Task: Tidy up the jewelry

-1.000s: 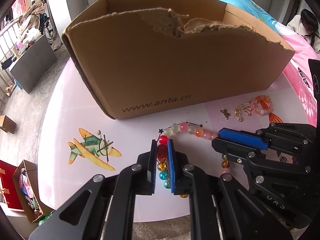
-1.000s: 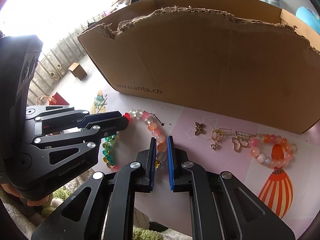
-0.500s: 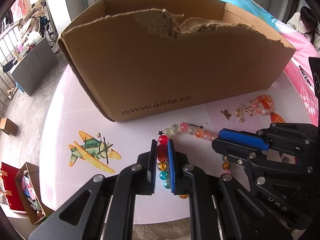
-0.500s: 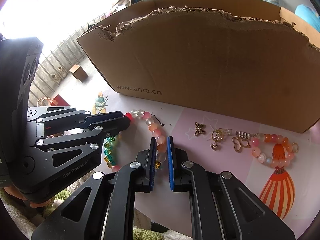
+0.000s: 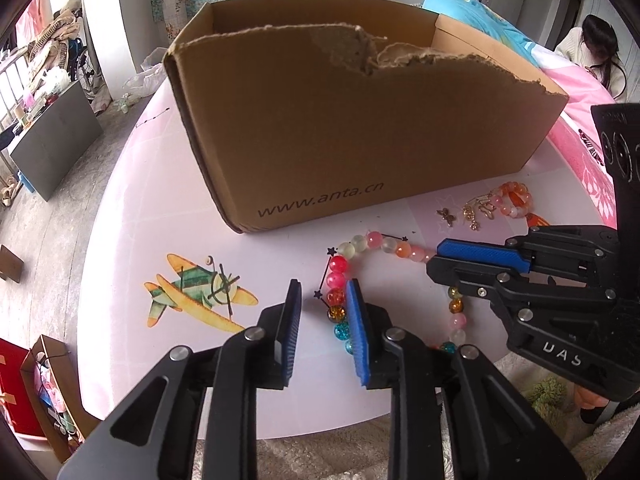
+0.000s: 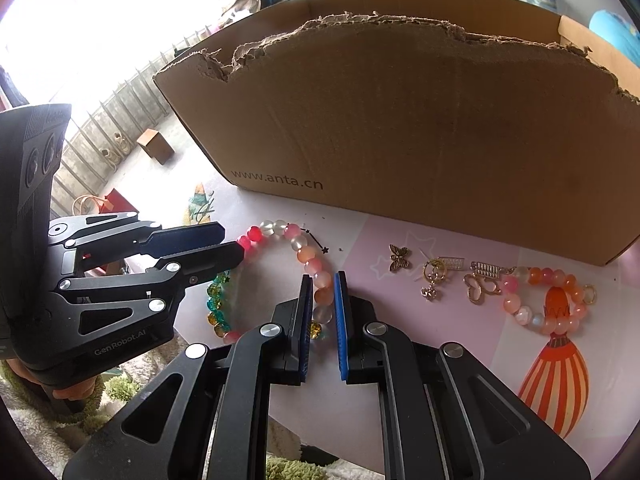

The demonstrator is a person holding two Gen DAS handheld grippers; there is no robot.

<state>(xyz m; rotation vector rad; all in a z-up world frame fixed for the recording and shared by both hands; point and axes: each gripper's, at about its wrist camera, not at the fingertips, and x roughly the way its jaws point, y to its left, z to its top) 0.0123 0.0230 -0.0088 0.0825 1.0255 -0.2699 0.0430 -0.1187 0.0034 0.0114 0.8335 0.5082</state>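
The left gripper (image 5: 324, 300) is seen with its jaws opening; the red and amber beads of the multicoloured bead bracelet (image 5: 337, 280) lie between them, against the right pad, while the left pad stands clear, so no grip is held on that side. The right gripper (image 6: 324, 292) is closed narrowly on the pale pink and peach beads of the same bracelet (image 6: 316, 280), which rests on the pink table (image 5: 132, 216) as a loop just in front of the cardboard box (image 5: 340, 128).

With only one side pinched, the loop could be dragged or twisted if the right gripper is lifted or pulled; the elastic might be stretched, and round glassy beads may be squeezed out of the pads and dropped. It is judged that the left jaws could catch the strand as they are withdrawn, since the beads touch one pad.

Further right, a butterfly charm (image 6: 399, 258), small gold charms (image 6: 434, 278) and an orange bead bracelet (image 6: 548, 300) lie loose on the table; these could be swept or scattered by a swinging loop. The torn front wall of the box stands high, so a low lift risks the bracelet being snagged on its ragged edge.
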